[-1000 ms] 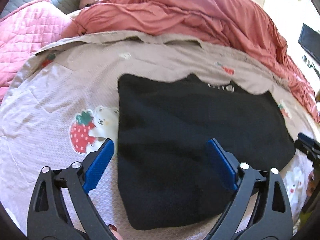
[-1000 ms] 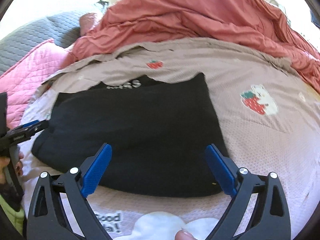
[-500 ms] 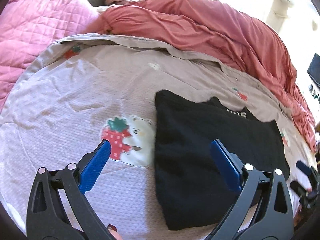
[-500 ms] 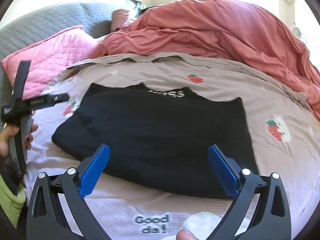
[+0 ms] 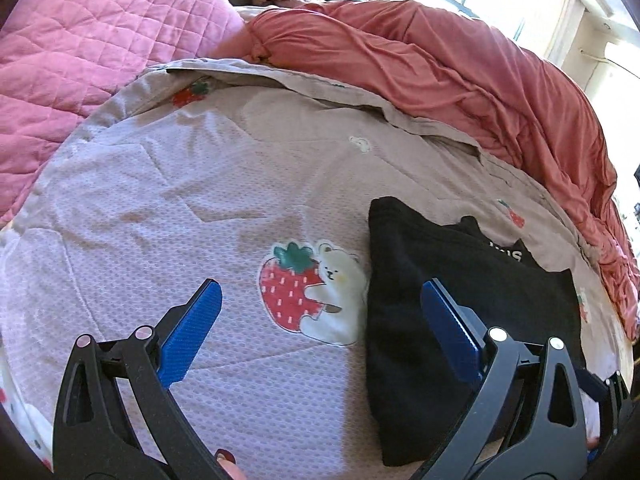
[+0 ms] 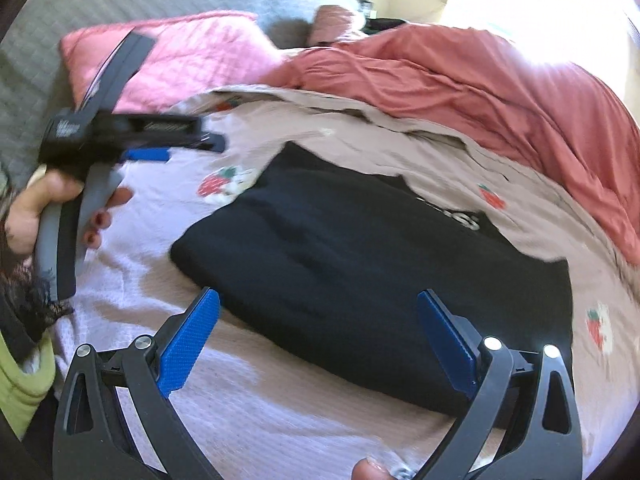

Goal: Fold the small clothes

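A black folded garment (image 5: 452, 304) with white lettering lies flat on the pale strawberry-print bedspread (image 5: 168, 216). It also shows in the right wrist view (image 6: 360, 260). My left gripper (image 5: 320, 320) is open and empty, above the bedspread with the garment's left edge under its right finger. In the right wrist view the left gripper (image 6: 160, 148) is held in a hand at the far left. My right gripper (image 6: 318, 332) is open and empty, hovering over the garment's near edge.
A rumpled red duvet (image 5: 460, 76) is heaped along the back of the bed. A pink quilted pillow (image 5: 80, 40) and a grey quilted headboard (image 6: 100, 4) are at the back left. A strawberry-and-bear print (image 5: 312, 288) lies left of the garment.
Both grippers have pulled back and up from the garment. My left gripper has swung left, so the garment now sits at its right. Both stay open.
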Demonstrator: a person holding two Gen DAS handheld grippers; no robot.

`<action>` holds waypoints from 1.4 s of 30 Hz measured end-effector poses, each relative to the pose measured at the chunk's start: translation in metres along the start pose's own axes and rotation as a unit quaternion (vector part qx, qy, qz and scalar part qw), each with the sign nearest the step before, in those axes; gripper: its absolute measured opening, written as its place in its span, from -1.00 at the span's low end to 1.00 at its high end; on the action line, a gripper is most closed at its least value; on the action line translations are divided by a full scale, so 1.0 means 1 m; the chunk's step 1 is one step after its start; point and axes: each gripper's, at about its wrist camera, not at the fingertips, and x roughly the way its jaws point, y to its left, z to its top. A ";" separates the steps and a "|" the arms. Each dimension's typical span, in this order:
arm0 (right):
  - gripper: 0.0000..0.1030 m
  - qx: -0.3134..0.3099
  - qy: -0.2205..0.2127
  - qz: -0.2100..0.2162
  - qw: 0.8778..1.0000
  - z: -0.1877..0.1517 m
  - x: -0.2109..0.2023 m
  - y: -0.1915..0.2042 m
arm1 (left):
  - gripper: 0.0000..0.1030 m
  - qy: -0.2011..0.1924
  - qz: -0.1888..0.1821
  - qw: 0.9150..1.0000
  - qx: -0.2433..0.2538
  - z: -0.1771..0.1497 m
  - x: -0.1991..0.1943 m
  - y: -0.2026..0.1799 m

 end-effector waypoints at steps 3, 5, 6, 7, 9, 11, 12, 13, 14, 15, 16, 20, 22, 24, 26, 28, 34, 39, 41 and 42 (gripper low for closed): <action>0.90 -0.039 0.004 -0.002 0.999 0.004 0.010 0.021 | 0.81 0.004 0.001 1.000 -0.003 0.000 0.003 0.003; 0.90 -0.053 0.009 -0.002 0.999 0.007 0.017 0.030 | 0.81 0.006 0.003 1.000 -0.005 0.000 0.005 0.005; 0.90 -0.057 0.012 -0.002 0.998 0.008 0.020 0.033 | 0.81 0.007 0.003 1.000 -0.006 0.000 0.007 0.005; 0.90 -0.065 0.019 -0.002 0.998 0.009 0.026 0.038 | 0.81 0.009 0.003 1.000 -0.008 0.000 0.009 0.006; 0.90 -0.080 0.030 -0.004 0.996 0.009 0.035 0.046 | 0.81 0.016 0.001 1.000 -0.008 -0.001 0.014 0.005; 0.90 -0.098 0.038 -0.009 0.994 0.008 0.042 0.052 | 0.81 0.020 0.003 1.000 -0.007 -0.001 0.017 0.005; 0.90 -0.107 0.041 -0.014 0.993 0.008 0.045 0.055 | 0.81 0.021 0.003 1.000 -0.006 -0.001 0.018 0.005; 0.90 -0.121 0.044 -0.020 0.992 0.006 0.049 0.059 | 0.81 0.021 0.004 1.000 -0.006 -0.001 0.019 0.005; 0.89 -0.130 0.046 -0.025 0.990 0.005 0.052 0.062 | 0.81 0.021 0.005 1.000 -0.005 0.000 0.019 0.005; 0.89 -0.140 0.048 -0.032 0.988 0.004 0.054 0.065 | 0.81 0.022 0.005 1.000 -0.004 0.000 0.020 0.005; 0.89 -0.154 0.052 -0.043 0.986 0.001 0.059 0.068 | 0.81 0.022 0.005 1.000 -0.003 0.000 0.021 0.005; 0.88 -0.166 0.055 -0.053 0.983 -0.002 0.069 0.071 | 0.81 0.026 0.007 1.000 0.003 0.000 0.027 0.003; 0.88 -0.155 0.057 -0.054 0.985 0.001 0.074 0.067 | 0.81 0.028 0.009 1.000 0.005 0.000 0.029 0.002; 0.88 -0.144 0.060 -0.056 0.986 0.003 0.079 0.064 | 0.81 0.031 0.009 0.999 0.008 -0.001 0.032 0.001; 0.88 -0.138 0.060 -0.058 0.987 0.005 0.082 0.062 | 0.81 0.033 0.007 0.999 0.011 -0.001 0.034 -0.001; 0.88 -0.136 0.054 -0.062 0.987 0.007 0.085 0.061 | 0.81 0.034 0.005 0.999 0.013 -0.002 0.035 -0.002; 0.88 -0.180 0.021 -0.100 0.978 0.007 0.084 0.069 | 0.81 0.048 -0.019 0.999 0.004 -0.003 0.045 -0.004; 0.31 -0.200 -0.001 -0.106 0.974 0.006 0.081 0.072 | 0.81 0.064 -0.049 0.997 -0.017 -0.005 0.054 -0.002; -0.28 -0.192 -0.008 -0.109 0.975 0.006 0.079 0.067 | 0.81 0.067 -0.056 0.996 -0.025 -0.006 0.057 -0.002; -0.50 -0.183 -0.014 -0.103 0.978 0.007 0.076 0.063 | 0.81 0.068 -0.059 0.996 -0.027 -0.006 0.058 -0.001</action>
